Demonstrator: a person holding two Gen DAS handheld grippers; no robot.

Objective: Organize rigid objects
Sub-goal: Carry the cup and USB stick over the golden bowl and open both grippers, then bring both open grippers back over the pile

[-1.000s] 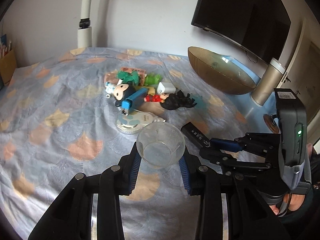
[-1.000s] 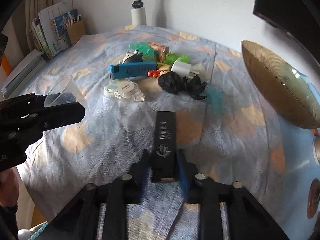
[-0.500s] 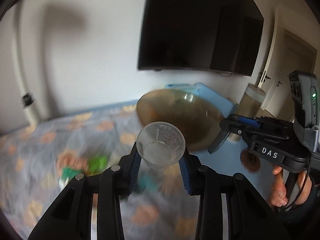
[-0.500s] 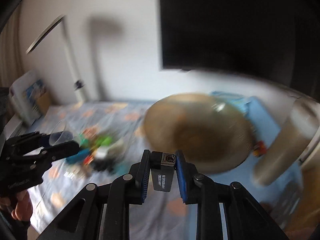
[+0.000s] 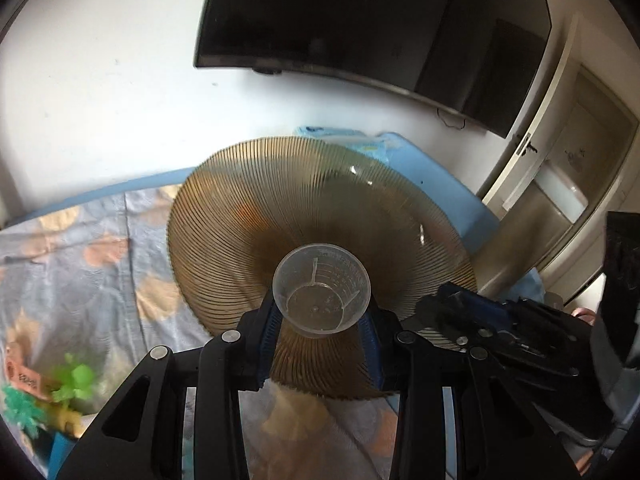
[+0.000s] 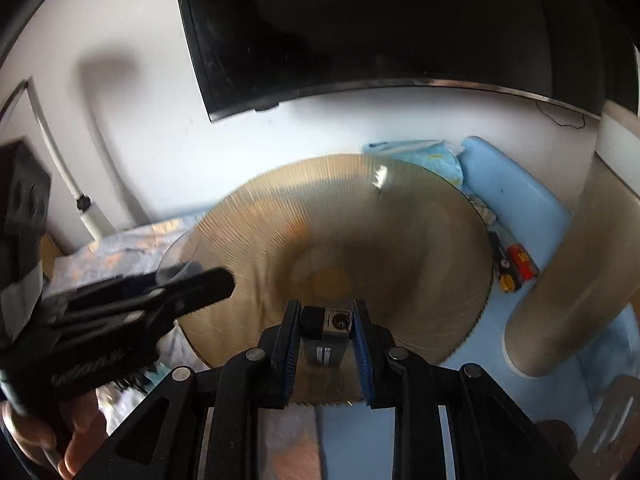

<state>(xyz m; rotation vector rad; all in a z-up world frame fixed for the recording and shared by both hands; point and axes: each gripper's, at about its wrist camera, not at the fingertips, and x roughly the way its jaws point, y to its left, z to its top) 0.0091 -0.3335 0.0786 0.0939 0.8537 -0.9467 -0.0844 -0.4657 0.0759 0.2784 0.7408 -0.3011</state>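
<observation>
My left gripper (image 5: 322, 316) is shut on a small clear plastic measuring cup (image 5: 320, 288), held upright over the near side of a wide ribbed amber glass bowl (image 5: 248, 240). My right gripper (image 6: 326, 328) is shut on a small black rectangular device (image 6: 324, 330) with a silver socket at its end, held above the same bowl (image 6: 360, 240) near its front rim. In the left wrist view the right gripper (image 5: 452, 308) reaches in from the right. In the right wrist view the left gripper (image 6: 200, 280) and its cup (image 6: 174, 266) come in from the left.
The bowl sits on a patterned bedspread (image 5: 80, 280) by a light blue mat (image 6: 512, 196). Green toys (image 5: 76, 380) lie at the lower left. A tall beige cylinder (image 6: 576, 280) stands right of the bowl, small toy vehicles (image 6: 516, 264) beside it. A dark screen (image 5: 360, 28) hangs on the wall.
Both grippers have lifted off the bedspread and swung right, from the toy pile to above the amber bowl, each still gripping its object. The bowl now fills both views.
</observation>
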